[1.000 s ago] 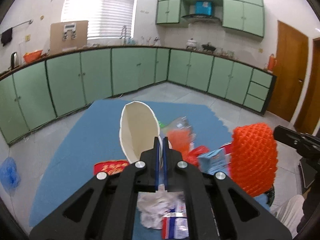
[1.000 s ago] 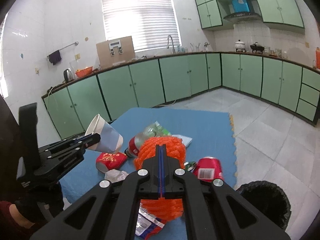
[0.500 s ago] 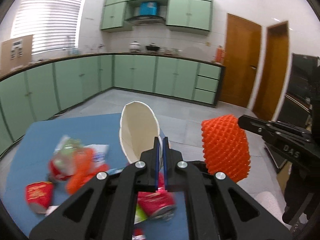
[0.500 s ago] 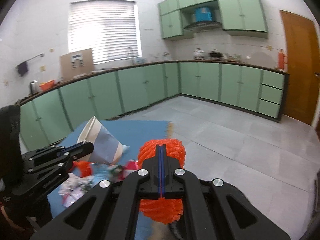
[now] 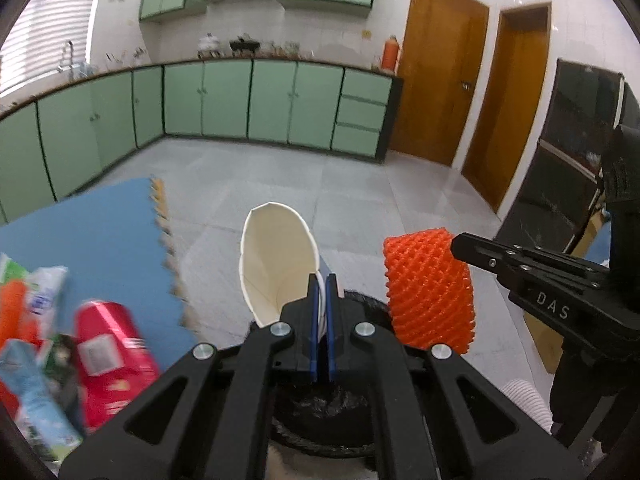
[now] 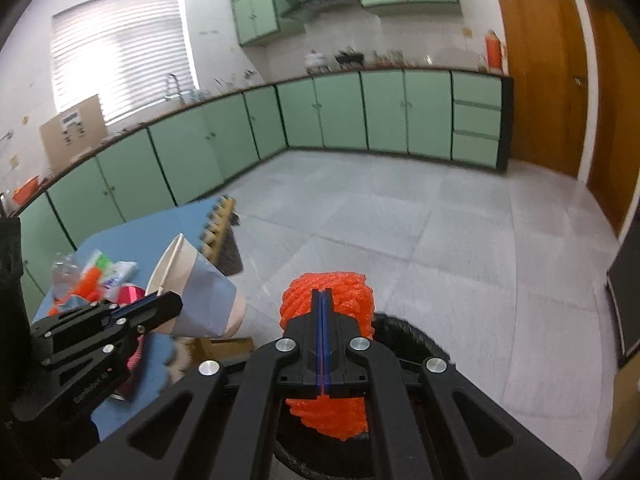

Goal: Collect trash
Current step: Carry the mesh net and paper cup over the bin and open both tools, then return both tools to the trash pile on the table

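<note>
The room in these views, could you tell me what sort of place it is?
Most likely a home kitchen: green cabinets under a long counter, a sink tap by the window, and pots beneath a hood.

The left gripper [image 5: 320, 292] is showing black arms with blue finger pads, and it is gripping a paper cup [image 5: 276, 264] that is showing cream inside and grey-blue outside. The right gripper [image 6: 322, 304], black with blue pads, is gripping a foam net sleeve [image 5: 428, 292] that is showing bright orange in a diamond mesh pattern. Below the sleeve, a bin [image 6: 412, 340] is showing black. Left of the bin, a mat [image 5: 100, 224] is showing blue, and a can [image 5: 108, 356] on it is showing red with a white label.
</note>
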A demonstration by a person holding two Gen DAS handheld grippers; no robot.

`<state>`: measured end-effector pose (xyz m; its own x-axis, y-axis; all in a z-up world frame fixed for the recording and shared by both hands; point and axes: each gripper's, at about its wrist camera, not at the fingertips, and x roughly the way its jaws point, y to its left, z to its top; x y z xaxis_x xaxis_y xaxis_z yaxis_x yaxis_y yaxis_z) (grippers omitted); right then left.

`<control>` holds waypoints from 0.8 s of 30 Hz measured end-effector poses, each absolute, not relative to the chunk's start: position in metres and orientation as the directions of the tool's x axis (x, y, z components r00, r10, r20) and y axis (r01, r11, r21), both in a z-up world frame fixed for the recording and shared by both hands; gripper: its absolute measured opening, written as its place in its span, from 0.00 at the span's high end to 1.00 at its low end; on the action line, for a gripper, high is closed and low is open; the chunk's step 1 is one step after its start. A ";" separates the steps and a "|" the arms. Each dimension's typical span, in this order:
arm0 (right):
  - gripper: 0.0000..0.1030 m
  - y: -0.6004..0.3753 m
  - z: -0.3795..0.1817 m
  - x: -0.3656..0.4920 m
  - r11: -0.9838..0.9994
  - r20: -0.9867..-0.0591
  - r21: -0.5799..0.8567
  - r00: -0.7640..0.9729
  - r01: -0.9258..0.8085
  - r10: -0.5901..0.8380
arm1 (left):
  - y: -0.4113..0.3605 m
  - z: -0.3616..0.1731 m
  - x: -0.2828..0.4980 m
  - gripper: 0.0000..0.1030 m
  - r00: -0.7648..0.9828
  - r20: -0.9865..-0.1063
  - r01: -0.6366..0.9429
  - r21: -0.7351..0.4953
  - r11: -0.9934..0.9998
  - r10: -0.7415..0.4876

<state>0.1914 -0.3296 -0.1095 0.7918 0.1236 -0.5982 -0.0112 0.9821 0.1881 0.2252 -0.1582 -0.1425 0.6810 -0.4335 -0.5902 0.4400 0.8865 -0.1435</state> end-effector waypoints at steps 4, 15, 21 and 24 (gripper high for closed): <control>0.96 -0.350 -0.135 0.201 0.976 -0.640 0.216 0.760 0.038 0.112 | -0.170 -0.168 0.246 0.86 0.629 -0.636 0.462 -0.158 0.873 -0.448; 0.36 -0.358 -0.130 0.190 0.981 -0.629 0.163 0.777 0.105 0.021 | -0.161 -0.154 0.244 0.49 0.669 -0.606 0.439 -0.144 0.887 -0.430; 0.17 -0.325 -0.096 0.168 0.982 -0.539 0.178 0.841 0.067 0.040 | -0.109 -0.118 0.204 0.39 0.783 -0.526 0.330 -0.104 0.938 -0.334; 0.15 -0.301 -0.086 0.159 0.980 -0.501 0.197 0.862 0.030 0.074 | -0.073 -0.105 0.183 0.37 0.834 -0.492 0.242 -0.084 0.967 -0.251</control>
<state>0.1591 -0.3006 -0.0861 0.8624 0.0742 -0.5008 0.0300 0.9800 0.1969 0.1832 -0.0726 -0.1053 0.8337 -0.2514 -0.4917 0.2421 0.9666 -0.0836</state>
